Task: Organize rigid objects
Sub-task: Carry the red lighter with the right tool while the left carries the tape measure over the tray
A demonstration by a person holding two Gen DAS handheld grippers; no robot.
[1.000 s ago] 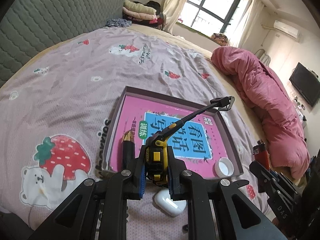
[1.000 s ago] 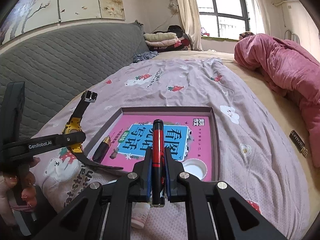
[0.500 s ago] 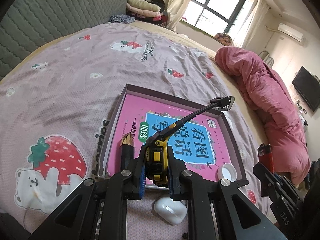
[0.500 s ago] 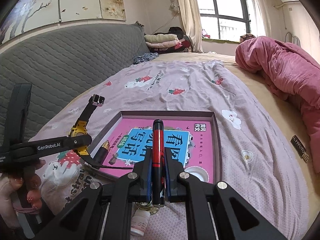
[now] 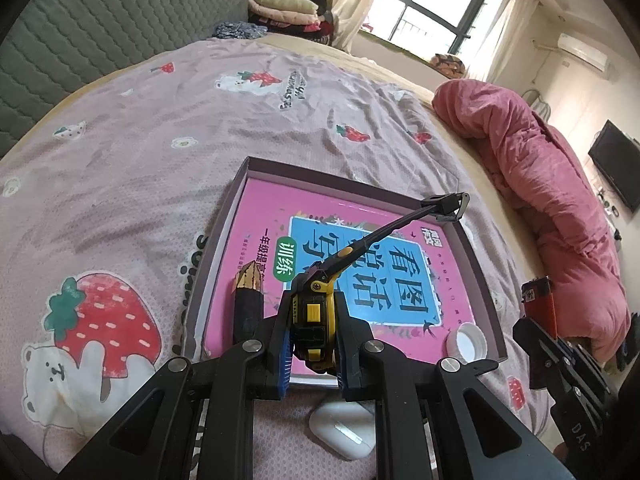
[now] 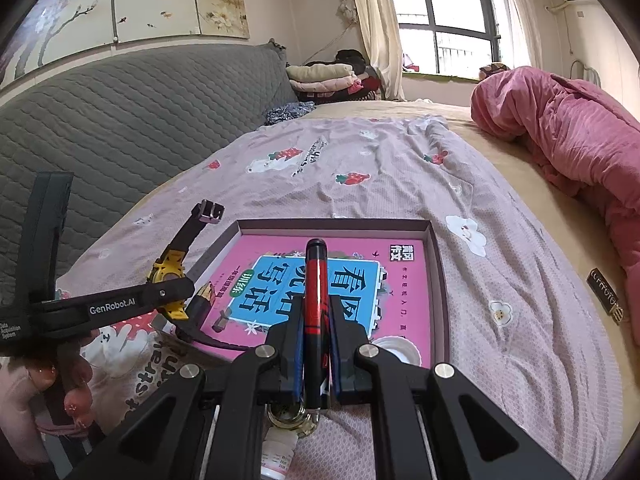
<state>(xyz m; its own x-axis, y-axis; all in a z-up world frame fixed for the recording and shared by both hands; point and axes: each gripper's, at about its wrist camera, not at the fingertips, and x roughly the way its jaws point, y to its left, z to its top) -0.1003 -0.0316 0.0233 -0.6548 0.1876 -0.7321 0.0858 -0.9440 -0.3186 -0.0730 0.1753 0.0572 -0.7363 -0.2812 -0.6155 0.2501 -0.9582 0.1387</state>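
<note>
My left gripper [image 5: 314, 344] is shut on a yellow and black wristwatch [image 5: 316, 320], its strap sticking out over a shallow purple tray [image 5: 240, 192] that holds a pink book [image 5: 272, 220]. A black and gold lipstick [image 5: 248, 300] and a white cap [image 5: 466, 342] lie in the tray. My right gripper [image 6: 316, 354] is shut on a red and black lighter [image 6: 316, 292] above the tray's near edge [image 6: 332, 224]. The watch also shows in the right wrist view [image 6: 170, 276], at the left.
A white earbud case [image 5: 342, 428] lies on the strawberry bedsheet just below the tray. A small white bottle [image 6: 278, 456] and a gold ring-shaped thing [image 6: 294, 420] lie under my right gripper. A pink quilt [image 5: 532, 184] is heaped on the right. A grey headboard [image 6: 120, 120] runs along the left.
Both grippers have moved forward and up toward the tray, still holding the watch and the lighter. The earbud case and bottle have slid lower in view.
</note>
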